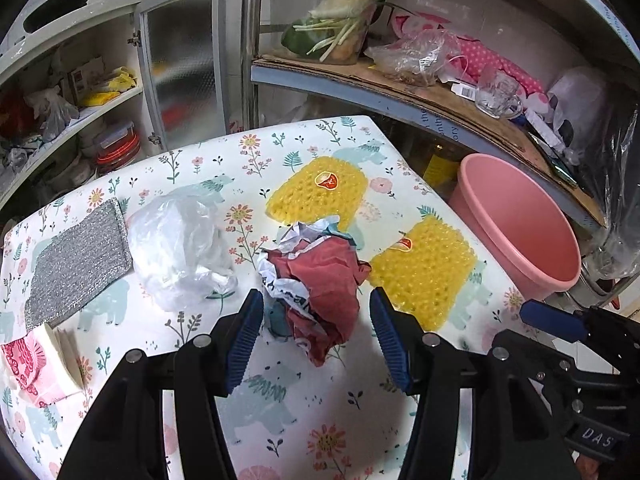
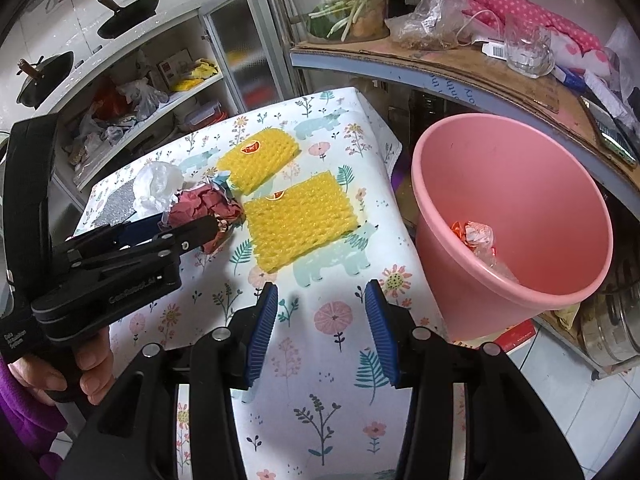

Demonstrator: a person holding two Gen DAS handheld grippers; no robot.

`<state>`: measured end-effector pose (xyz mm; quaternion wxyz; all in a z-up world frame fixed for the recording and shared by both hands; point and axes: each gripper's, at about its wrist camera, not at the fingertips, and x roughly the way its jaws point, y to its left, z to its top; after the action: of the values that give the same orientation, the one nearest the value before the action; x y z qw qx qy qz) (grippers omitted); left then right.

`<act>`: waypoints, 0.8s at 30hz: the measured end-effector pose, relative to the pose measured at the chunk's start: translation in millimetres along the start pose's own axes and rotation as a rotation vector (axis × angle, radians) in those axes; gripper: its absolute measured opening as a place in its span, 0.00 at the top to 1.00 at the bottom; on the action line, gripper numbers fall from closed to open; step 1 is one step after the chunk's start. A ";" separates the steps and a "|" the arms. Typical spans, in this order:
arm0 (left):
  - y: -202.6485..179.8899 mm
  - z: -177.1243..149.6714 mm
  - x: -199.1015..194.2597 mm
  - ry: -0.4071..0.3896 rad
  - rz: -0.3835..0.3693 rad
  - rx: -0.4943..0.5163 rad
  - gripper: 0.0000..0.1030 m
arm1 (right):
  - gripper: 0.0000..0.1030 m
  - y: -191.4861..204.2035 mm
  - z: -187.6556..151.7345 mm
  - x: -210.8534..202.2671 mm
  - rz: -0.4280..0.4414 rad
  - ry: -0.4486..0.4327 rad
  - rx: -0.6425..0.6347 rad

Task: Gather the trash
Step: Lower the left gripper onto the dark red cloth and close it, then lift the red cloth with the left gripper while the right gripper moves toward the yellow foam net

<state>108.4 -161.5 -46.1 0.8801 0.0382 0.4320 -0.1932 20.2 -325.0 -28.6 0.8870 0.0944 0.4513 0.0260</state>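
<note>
I see a worktop (image 1: 320, 420) under a floral cloth carrying: crumpled red paper (image 1: 320, 280), clear plastic bag (image 1: 180, 248), silver scouring pad (image 1: 80, 260), two yellow foam nets (image 1: 316, 192) (image 1: 424, 272), pink packet (image 1: 36, 364).

Crumpled matt paper wad (image 1: 316, 280), smooth plastic bin (image 2: 516, 216), glossy plastic bag (image 1: 180, 248).

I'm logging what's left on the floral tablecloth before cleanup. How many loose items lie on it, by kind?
Yellow foam nets: 2
Crumpled red paper wad: 1
Clear plastic bag: 1
Silver scouring pad: 1
Pink and white folded packet: 1
Total: 6
</note>
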 end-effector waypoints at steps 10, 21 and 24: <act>1.9 1.2 0.5 -0.015 0.012 0.003 0.58 | 0.55 6.1 0.6 -1.6 -0.015 -0.001 -0.014; -1.3 1.1 -22.7 -0.090 0.016 0.024 0.62 | 0.55 13.1 1.5 -4.2 -0.028 -0.006 -0.027; -2.1 0.7 -30.5 -0.106 0.012 0.028 0.62 | 0.55 15.5 2.8 -4.9 -0.029 -0.009 -0.031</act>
<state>91.3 -154.2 -21.8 0.9022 0.0427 0.3820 -0.1959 20.2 -310.8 -20.1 0.8906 0.0743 0.4482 0.0198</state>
